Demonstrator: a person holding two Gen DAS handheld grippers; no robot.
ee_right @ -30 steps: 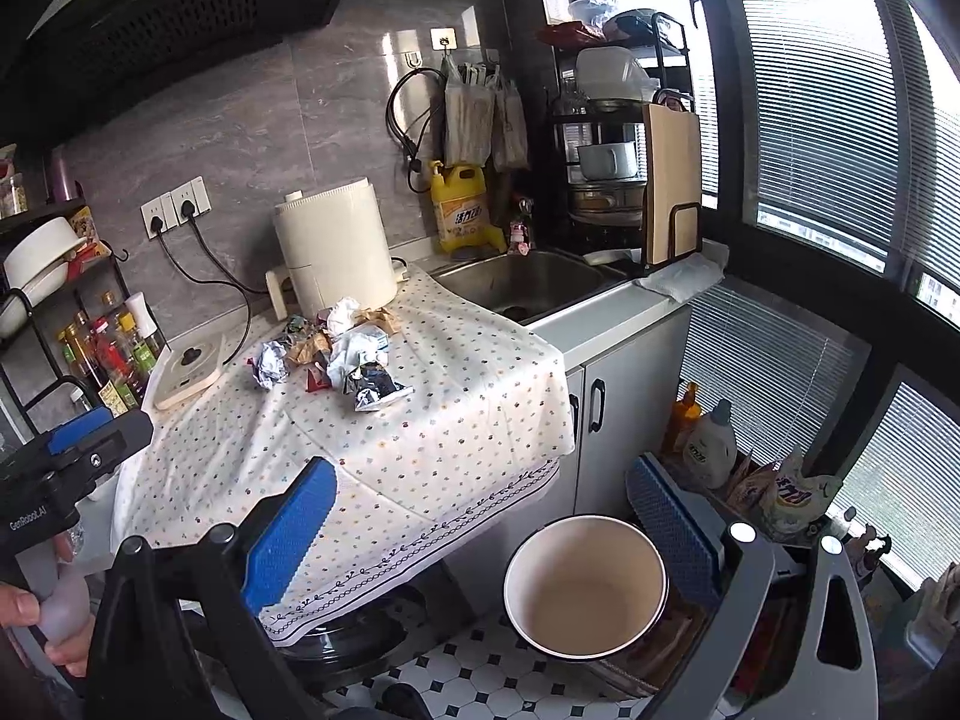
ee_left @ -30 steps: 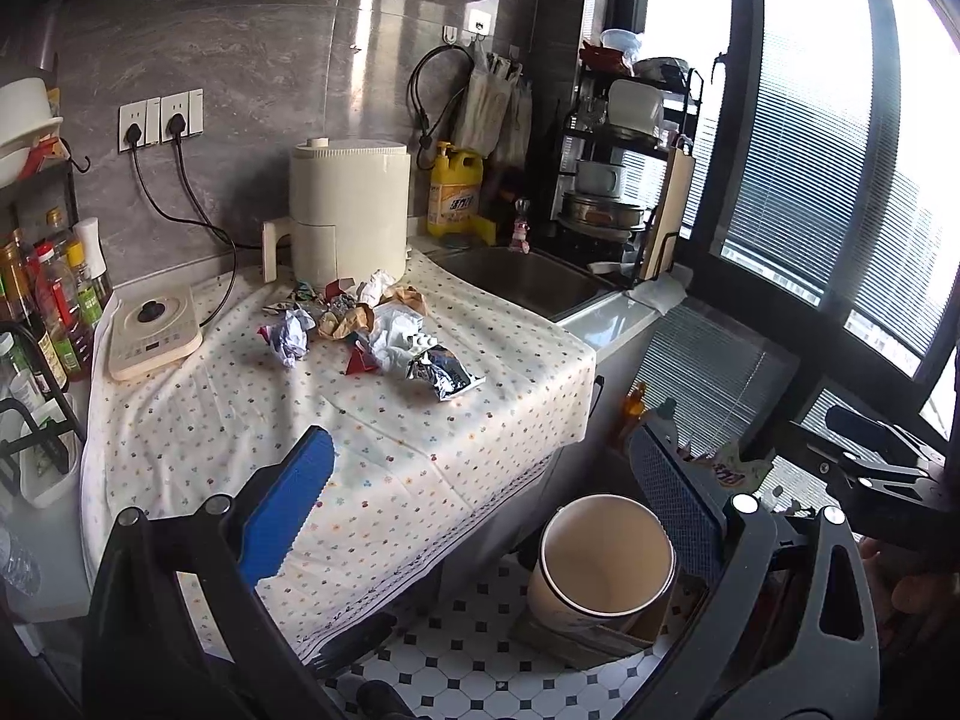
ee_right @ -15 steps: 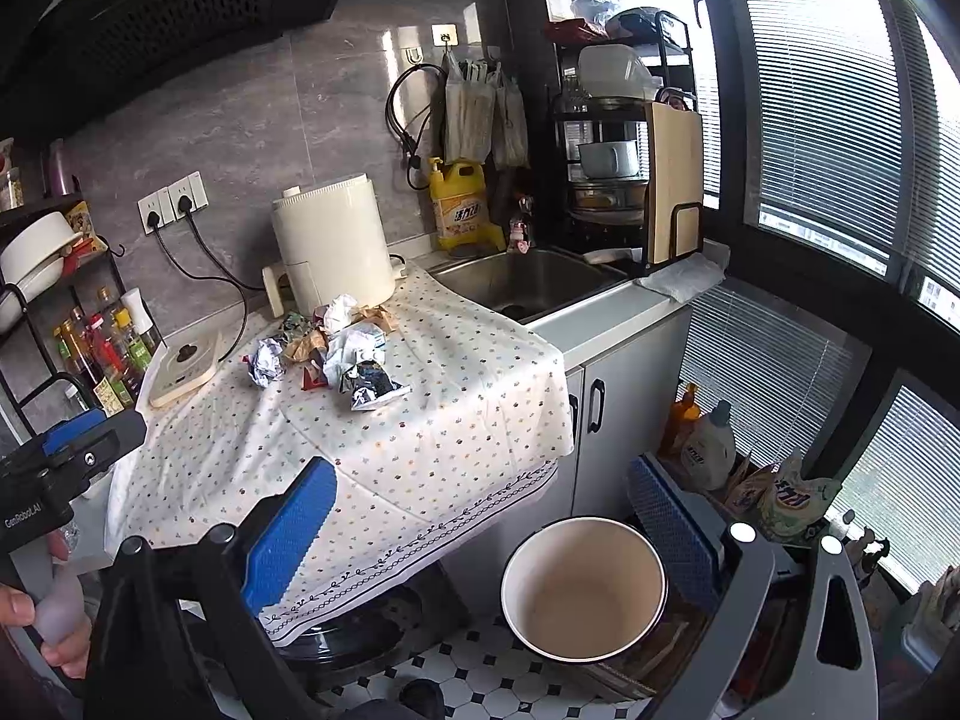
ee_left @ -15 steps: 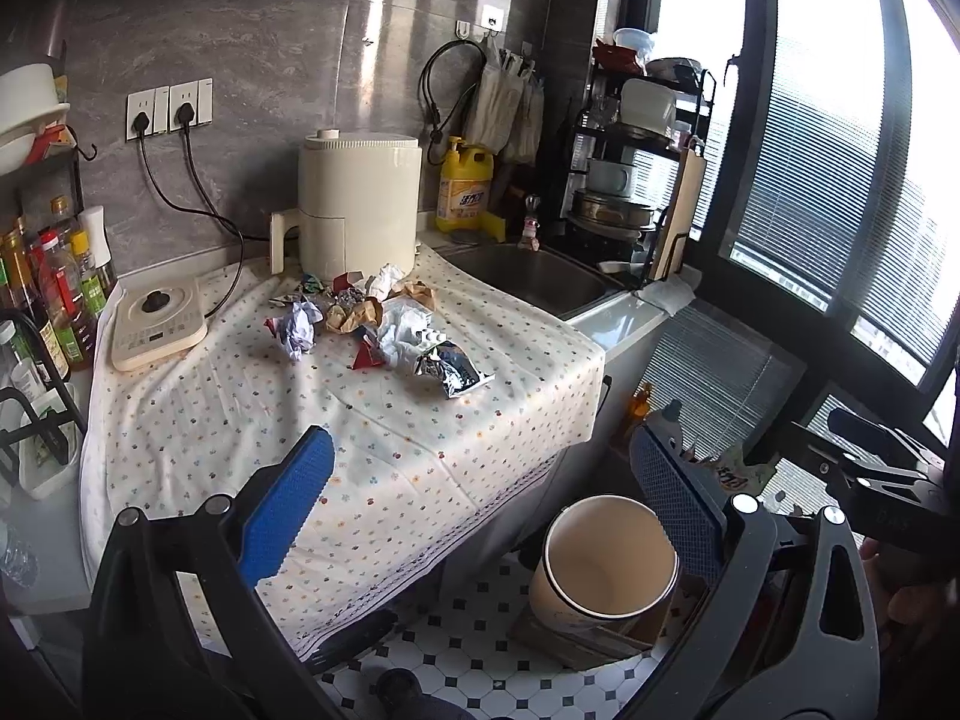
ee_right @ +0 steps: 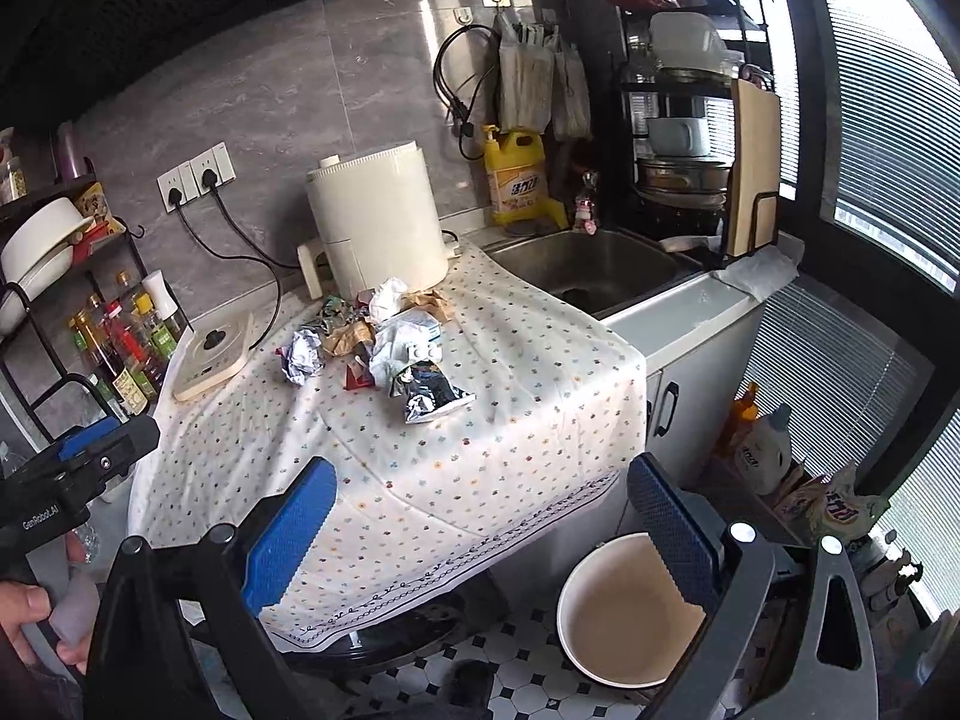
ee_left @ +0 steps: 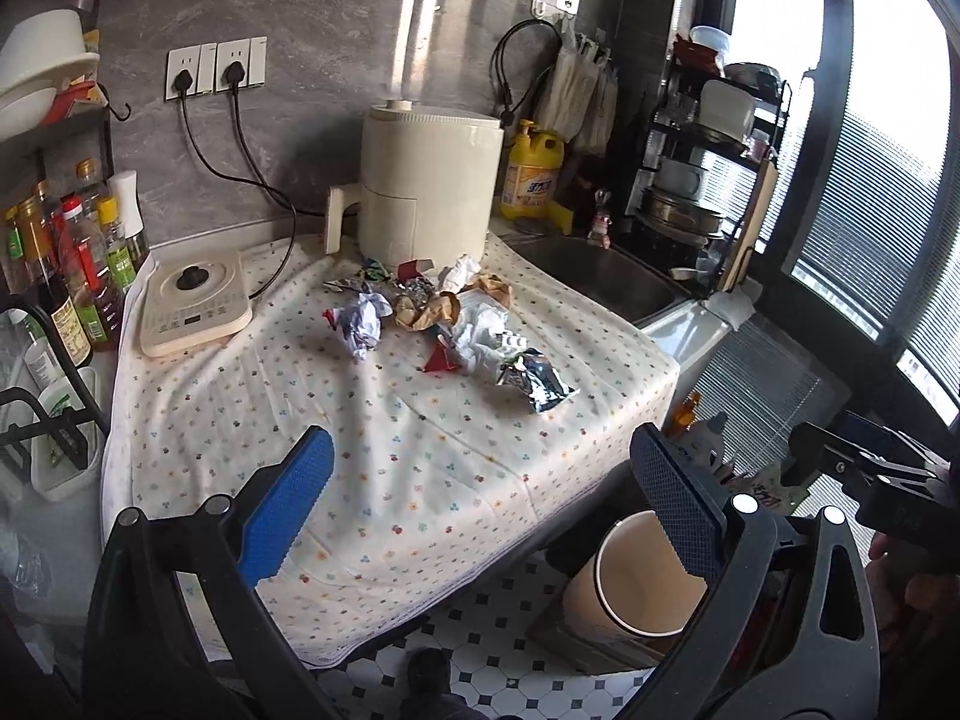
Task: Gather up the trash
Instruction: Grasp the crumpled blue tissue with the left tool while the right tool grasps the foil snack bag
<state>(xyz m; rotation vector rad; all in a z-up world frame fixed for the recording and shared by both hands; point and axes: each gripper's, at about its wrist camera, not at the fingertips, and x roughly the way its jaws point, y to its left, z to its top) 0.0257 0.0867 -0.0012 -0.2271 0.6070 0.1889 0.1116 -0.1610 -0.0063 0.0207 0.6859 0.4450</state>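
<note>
Left tongs [ee_left: 480,516] spread wide, nothing between the blue pads, hovering off the near edge of the table [ee_left: 420,456]. Right tongs [ee_right: 480,522] likewise splayed apart and bare, also short of the table edge. Both well apart from the trash.

Trash pile [ee_left: 444,324] heaped on the dotted tablecloth [ee_right: 492,420], toward the far side, just in front of the cream air fryer [ee_left: 429,186]. In the pile: crumpled white paper ball [ee_left: 360,324] on the left, brown paper [ee_left: 429,312] in the middle, red scrap [ee_left: 441,357], shiny foil snack bag [ee_left: 537,381] nearest, lying flat at the pile's front right.

Cream bin [ee_right: 630,606] on the tiled floor [ee_right: 516,678] below the table's right corner, mouth open, looks empty inside; partly hidden behind the right pad in both views.

Flat cream cooktop [ee_left: 192,306] on the left of the table, touching the cloth. Sink [ee_right: 594,267] to the right of the cloth, yellow detergent jug [ee_right: 519,183] behind it. Sauce bottles [ee_left: 72,276] racked at far left. Hand [ee_right: 36,618] on the other handle at lower left of the right view.
</note>
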